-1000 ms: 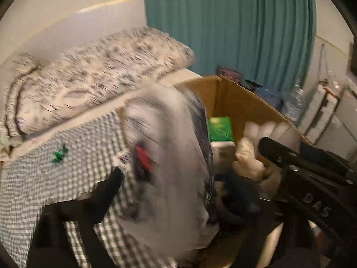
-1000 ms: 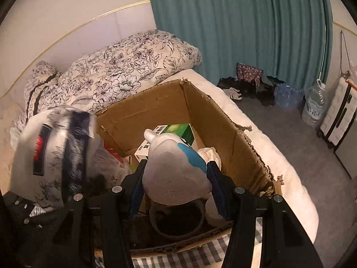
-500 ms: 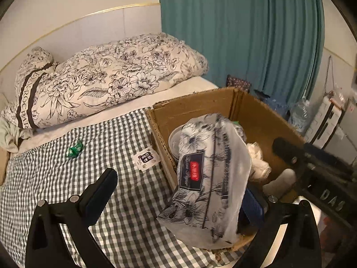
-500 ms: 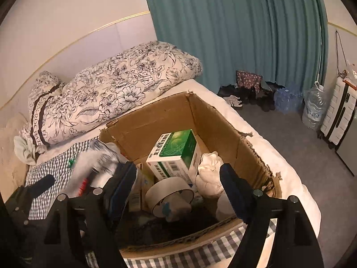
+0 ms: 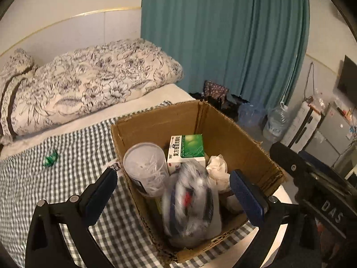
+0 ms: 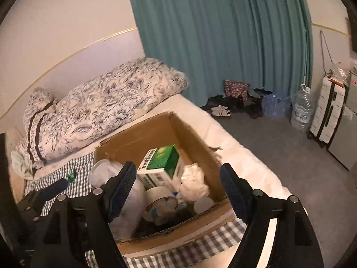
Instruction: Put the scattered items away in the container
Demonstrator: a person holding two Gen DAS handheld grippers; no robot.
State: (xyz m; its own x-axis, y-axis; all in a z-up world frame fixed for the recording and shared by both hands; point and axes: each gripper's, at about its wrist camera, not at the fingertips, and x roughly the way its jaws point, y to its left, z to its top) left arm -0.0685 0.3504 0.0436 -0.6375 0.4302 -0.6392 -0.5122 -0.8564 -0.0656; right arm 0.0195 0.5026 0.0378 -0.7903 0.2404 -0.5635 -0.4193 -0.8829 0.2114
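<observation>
An open cardboard box (image 5: 243, 134) stands on the bed's checked cloth (image 5: 67, 185). It holds a clear plastic jar (image 5: 145, 167), a green and white carton (image 5: 186, 150), a crumpled white bag (image 5: 217, 169) and a blurred floral tissue pack (image 5: 191, 203). My left gripper (image 5: 174, 194) hangs open above the pack, pads clear of it. In the right wrist view the box (image 6: 194, 138) also shows a tape roll (image 6: 156, 201) beside the carton (image 6: 162, 163). My right gripper (image 6: 177, 189) is open over the box with nothing held. A small green item (image 5: 50, 158) lies loose on the cloth.
A floral pillow (image 5: 89, 89) lies behind the box against the wall. The bed's edge runs along the box's right side. On the floor stand a teal curtain (image 6: 223, 44), shoes (image 6: 221, 110), water bottles (image 6: 301, 107) and a white suitcase (image 6: 330, 109).
The left gripper let go of the floral pack, which dropped into the box. The right gripper released a white and blue item into the box and opened. Both grippers rose and drew back.
</observation>
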